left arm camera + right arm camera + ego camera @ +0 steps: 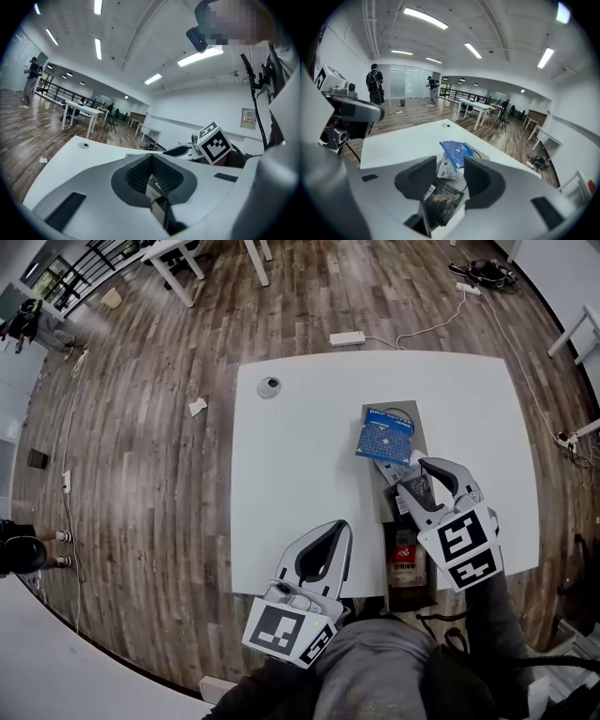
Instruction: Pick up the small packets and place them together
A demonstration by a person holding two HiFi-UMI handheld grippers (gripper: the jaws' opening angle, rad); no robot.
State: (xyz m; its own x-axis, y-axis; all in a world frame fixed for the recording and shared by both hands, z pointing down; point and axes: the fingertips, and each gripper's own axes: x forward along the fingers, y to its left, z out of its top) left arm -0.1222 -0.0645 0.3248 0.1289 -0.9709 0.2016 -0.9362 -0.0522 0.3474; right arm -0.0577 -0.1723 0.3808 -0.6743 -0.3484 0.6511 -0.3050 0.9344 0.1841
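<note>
A blue packet (384, 434) (457, 151) lies on a grey mat (418, 418) at the table's right. Just nearer lies a white packet (394, 468) (447, 168). My right gripper (413, 476) (450, 161) hovers over the mat's near end, jaws apart. A dark packet (419, 491) (439, 199) lies in the gap, partly under one finger, and I see no pad pressing on it. A dark red packet (405, 549) rests by the table's front edge. My left gripper (341, 526) (150, 157) sits at the front edge, fingertips together, holding nothing.
The white table (300, 456) has a round cable grommet (269, 386) at its far left corner. A power strip (347, 337) and cables lie on the wooden floor behind. People (375, 84) stand far off, and other white tables (476, 108) stand further back.
</note>
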